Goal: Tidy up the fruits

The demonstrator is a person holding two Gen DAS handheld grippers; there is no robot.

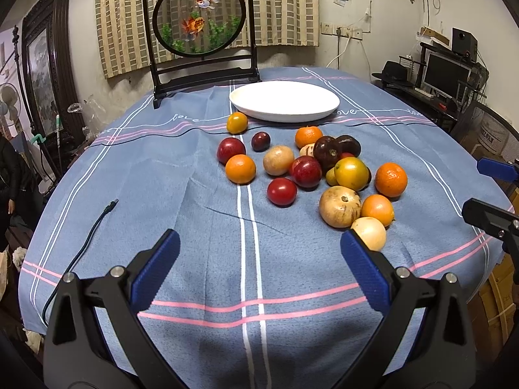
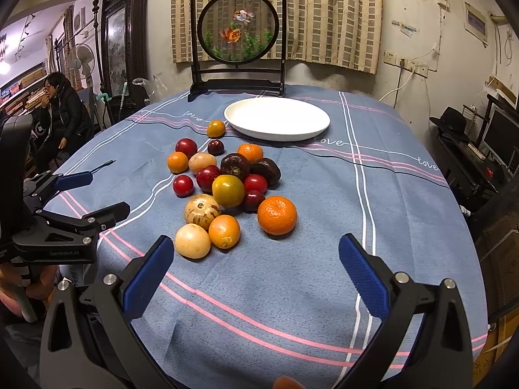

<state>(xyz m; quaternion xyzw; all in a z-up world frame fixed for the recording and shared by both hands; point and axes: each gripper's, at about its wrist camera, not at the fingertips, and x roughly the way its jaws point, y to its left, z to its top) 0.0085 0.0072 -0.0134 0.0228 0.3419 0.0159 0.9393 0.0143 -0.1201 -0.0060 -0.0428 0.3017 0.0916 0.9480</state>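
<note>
Item: loose fruit, mixed, heaped near the middle of a blue striped tablecloth (image 2: 292, 291); none yet on the white plate (image 2: 277, 120), which stands bare behind the pile and in front of a framed goldfish screen (image 2: 238, 26). Contents, nearest first: a pale round fruit (image 2: 192, 241) and a small orange (image 2: 224, 231) touching each other; a speckled tan fruit (image 2: 202, 210) just behind them; a large mandarin (image 2: 277, 215) lying slightly apart on the right of the heap; a yellow-green fruit (image 2: 228, 190) at the centre among red and dark purple ones; a lone yellow fruit (image 2: 216, 128) just beside the plate's near rim. Tools: left gripper (image 1: 259, 243) and right gripper (image 2: 256, 249), both with jaws spread wide and holding nothing, both hovering short of the pile above bare cloth. Step in hand, as judged: the first pick. Handling note: the large mandarin is the likeliest start for the right gripper, since it has free cloth on its near and right sides; the jaws should straddle its widest part and close gently, as round fruit will squirt out of a high or skewed pinch. Fruits packed in the centre are best left until outliers are cleared, lest neighbours roll. Also present: a dark cable (image 1: 81, 246) on the cloth's left, well apart from the fruit.
</note>
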